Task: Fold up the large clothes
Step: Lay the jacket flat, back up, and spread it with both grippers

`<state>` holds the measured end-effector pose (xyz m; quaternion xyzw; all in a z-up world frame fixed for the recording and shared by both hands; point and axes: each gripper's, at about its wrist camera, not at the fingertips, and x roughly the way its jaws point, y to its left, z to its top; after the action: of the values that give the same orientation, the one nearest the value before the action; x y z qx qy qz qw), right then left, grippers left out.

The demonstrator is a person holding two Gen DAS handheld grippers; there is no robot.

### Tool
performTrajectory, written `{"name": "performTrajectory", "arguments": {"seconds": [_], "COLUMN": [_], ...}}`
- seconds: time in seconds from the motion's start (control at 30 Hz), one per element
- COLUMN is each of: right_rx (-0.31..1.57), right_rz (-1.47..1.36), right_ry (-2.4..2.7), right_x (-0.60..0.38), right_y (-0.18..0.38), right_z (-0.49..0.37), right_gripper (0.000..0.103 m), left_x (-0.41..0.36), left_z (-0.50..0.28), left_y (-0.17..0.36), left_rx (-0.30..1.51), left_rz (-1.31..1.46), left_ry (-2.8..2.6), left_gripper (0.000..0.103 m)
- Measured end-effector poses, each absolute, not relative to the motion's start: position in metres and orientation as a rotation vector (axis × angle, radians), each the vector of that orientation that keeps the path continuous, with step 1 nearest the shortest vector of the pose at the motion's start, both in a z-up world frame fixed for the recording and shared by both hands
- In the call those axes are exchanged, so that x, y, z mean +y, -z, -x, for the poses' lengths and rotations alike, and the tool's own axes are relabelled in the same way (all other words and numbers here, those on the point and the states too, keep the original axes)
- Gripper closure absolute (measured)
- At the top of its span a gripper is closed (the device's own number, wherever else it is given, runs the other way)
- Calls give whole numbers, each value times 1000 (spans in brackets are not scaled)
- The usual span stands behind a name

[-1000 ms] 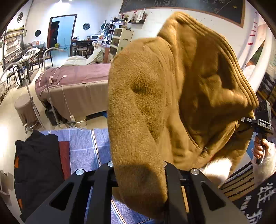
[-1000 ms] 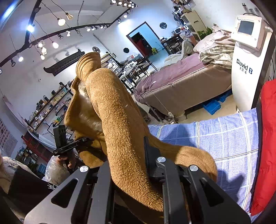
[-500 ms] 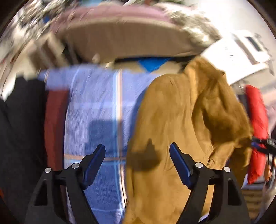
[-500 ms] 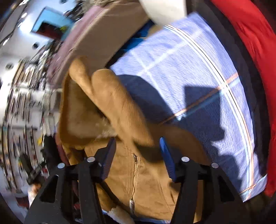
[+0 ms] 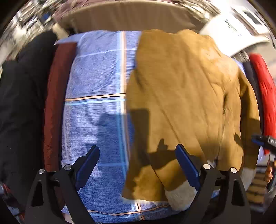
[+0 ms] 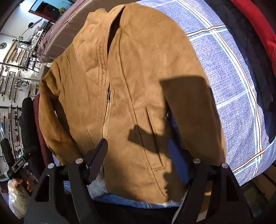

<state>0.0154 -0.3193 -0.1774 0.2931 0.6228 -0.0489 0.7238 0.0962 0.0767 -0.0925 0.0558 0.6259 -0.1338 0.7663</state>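
A tan suede jacket (image 5: 181, 96) with a white fleece lining lies spread on the blue checked sheet (image 5: 96, 72). In the right wrist view the jacket (image 6: 134, 82) lies front up, its zipper (image 6: 107, 110) partly open. My left gripper (image 5: 137, 156) is open and empty above the jacket's near left edge. My right gripper (image 6: 137, 151) is open and empty above the jacket's near hem. The right gripper's tip (image 5: 264, 139) shows at the right edge of the left wrist view.
A dark red garment (image 5: 55, 103) and a black garment (image 5: 20, 103) lie along the sheet's left side. A red garment (image 5: 264, 89) lies on the right, also in the right wrist view (image 6: 258, 24). A bed (image 5: 124, 15) and a white machine (image 5: 232, 29) stand behind.
Both grippers held the jacket up a second ago. They let go, opened, and the jacket now lies flat on the sheet. Both cameras tilted down toward the table.
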Motion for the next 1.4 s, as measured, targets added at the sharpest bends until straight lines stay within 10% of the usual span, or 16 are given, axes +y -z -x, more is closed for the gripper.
{"name": "performTrajectory", "arguments": {"seconds": [0.4,0.83,1.07,1.4], "right_rx": [1473,1627,1656,1399], "right_rz": [-757,-213,-316,-456], "right_ry": [-115,-466,-594,-1072], "right_x": [-254,-99,-100,-26], "right_y": [189,242,222,52], "right_z": [1,-41,-42,-92], "right_gripper": [29,29,89,91], "left_x": [-71,93,148,236], "left_z": [-23,-67,-48,-21], "left_y": [107,91,87,47], "left_rx": [1209,1290,1318,1183], "left_rz": [-554,-341,-178,-8], "left_ry": [633,167,58,-187], "left_gripper": [11,11,10,11]}}
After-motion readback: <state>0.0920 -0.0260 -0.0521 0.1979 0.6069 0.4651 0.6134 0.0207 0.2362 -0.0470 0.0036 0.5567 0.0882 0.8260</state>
